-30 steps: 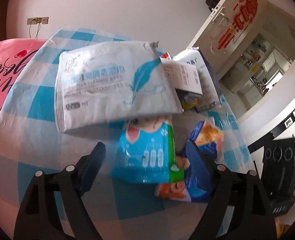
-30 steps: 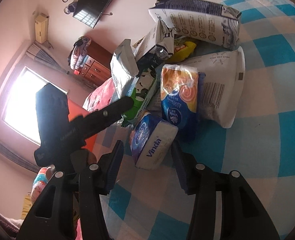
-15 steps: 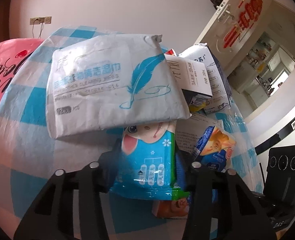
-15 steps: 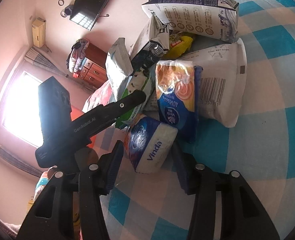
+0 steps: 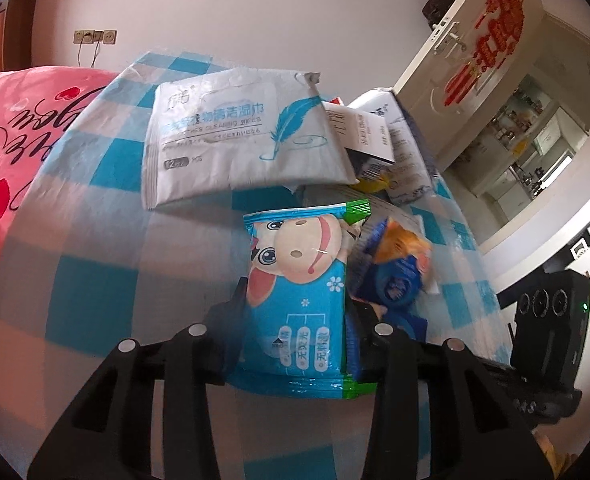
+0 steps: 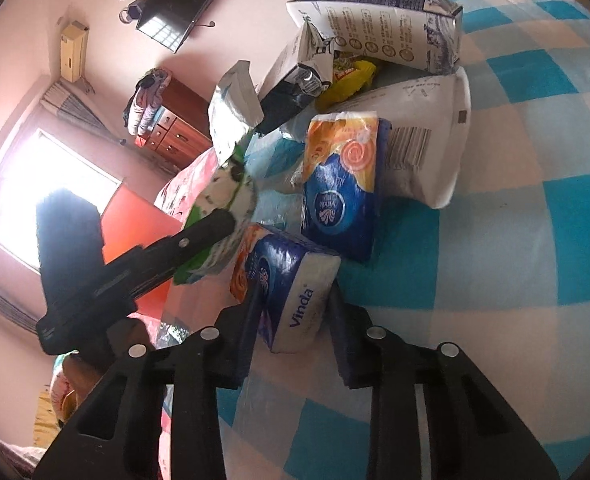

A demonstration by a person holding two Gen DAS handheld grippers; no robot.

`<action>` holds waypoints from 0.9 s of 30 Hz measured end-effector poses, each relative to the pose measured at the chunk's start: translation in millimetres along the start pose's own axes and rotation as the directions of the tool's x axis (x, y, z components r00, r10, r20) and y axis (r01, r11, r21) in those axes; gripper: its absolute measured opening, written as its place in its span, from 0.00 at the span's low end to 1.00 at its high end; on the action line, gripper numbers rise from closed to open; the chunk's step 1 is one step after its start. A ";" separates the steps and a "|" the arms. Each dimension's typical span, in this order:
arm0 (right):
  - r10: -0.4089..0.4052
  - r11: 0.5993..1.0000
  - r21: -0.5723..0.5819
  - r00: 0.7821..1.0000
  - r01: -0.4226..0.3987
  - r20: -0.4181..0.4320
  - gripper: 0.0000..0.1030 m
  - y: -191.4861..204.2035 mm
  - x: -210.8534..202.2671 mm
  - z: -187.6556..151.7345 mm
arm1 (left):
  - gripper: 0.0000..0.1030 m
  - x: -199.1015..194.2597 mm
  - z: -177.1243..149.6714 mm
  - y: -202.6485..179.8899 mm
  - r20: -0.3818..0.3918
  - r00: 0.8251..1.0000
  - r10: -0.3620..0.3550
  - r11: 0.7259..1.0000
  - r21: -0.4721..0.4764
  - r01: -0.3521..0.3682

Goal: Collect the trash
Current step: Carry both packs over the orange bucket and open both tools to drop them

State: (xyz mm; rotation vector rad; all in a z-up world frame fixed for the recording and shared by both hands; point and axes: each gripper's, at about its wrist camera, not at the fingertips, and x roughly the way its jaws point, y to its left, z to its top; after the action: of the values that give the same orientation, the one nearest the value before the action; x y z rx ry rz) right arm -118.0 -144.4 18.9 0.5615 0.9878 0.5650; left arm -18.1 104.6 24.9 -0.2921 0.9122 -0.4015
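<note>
Clamped in my left gripper (image 5: 295, 312) is the blue cartoon-printed wipes pouch (image 5: 299, 288), jaws just closed. Only my right camera shows my right gripper (image 6: 293, 304), jaws narrowing, squeezing the blue-and-white Vinda tissue pack (image 6: 291, 288) straight ahead.

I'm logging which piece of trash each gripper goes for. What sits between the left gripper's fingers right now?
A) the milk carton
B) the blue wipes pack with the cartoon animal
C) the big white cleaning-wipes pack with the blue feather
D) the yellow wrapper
B: in the left wrist view the left gripper has just been closing on the blue cartoon wipes pack, its fingers pressing both sides; the feather-print pack lies farther back, untouched.
</note>
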 end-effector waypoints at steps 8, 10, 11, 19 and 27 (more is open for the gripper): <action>-0.030 0.998 -0.056 0.998 0.033 0.055 0.27 22.4 -25.5 -10.8 | 0.41 -44.6 -16.5 -2.9 0.066 0.998 -0.003 1.000 0.026 0.002; -0.040 0.996 -0.078 0.997 0.045 0.070 0.27 30.8 -31.0 -9.8 | 0.41 -55.8 -17.6 -2.3 0.087 0.996 -0.002 1.000 0.029 0.000; -0.039 0.995 -0.085 0.996 0.046 0.076 0.27 35.1 -32.7 -9.9 | 0.41 -60.7 -18.3 -1.9 0.098 0.995 -0.003 1.000 0.028 0.000; 0.001 0.984 -0.175 0.992 0.020 0.123 0.26 92.6 -40.8 8.6 | 0.41 -119.9 -10.2 4.9 0.230 0.973 0.032 0.999 0.028 -0.039; 0.117 0.940 -0.334 0.987 -0.076 0.106 0.27 192.0 -18.7 52.7 | 0.41 -200.9 9.2 41.3 0.389 0.903 0.181 0.983 -0.064 -0.170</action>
State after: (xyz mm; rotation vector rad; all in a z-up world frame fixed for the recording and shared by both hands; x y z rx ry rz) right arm -114.8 -27.5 181.1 0.3425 0.7296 0.7567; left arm -111.6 233.3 154.6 -0.3008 0.5419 -0.1521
